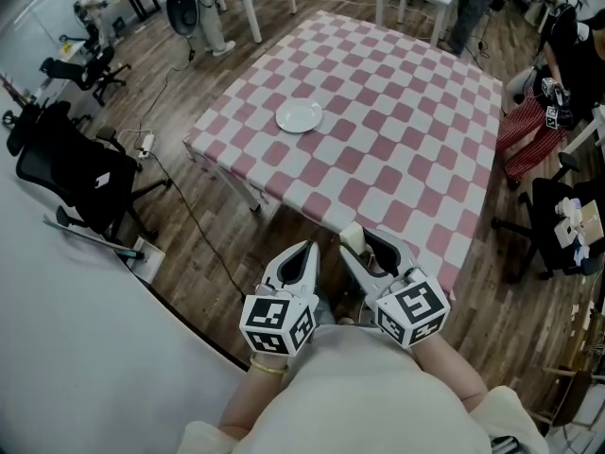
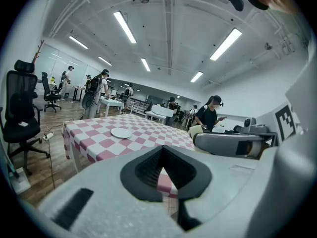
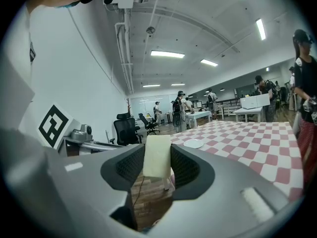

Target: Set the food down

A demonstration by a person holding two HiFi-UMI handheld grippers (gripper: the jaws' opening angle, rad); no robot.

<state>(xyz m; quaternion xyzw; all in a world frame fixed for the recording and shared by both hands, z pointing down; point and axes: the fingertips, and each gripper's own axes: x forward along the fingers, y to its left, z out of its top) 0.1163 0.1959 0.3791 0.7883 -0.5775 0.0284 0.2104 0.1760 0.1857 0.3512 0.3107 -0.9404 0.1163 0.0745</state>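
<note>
Food (image 3: 157, 156), a pale slab upright lengthwise, is clamped between the right gripper's (image 1: 364, 246) fingers, the plate (image 1: 299, 116) well ahead beyond their tips; the left gripper (image 1: 307, 250) is closed, empty.

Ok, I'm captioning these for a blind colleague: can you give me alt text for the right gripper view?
The right hand-held gripper is shut on a pale yellow piece of food held upright between its jaws. Beyond it, a pink-and-white checked table carries a white plate.

Pale upright slab (image 3: 157, 162) in right tool (image 3: 157, 150)
</note>
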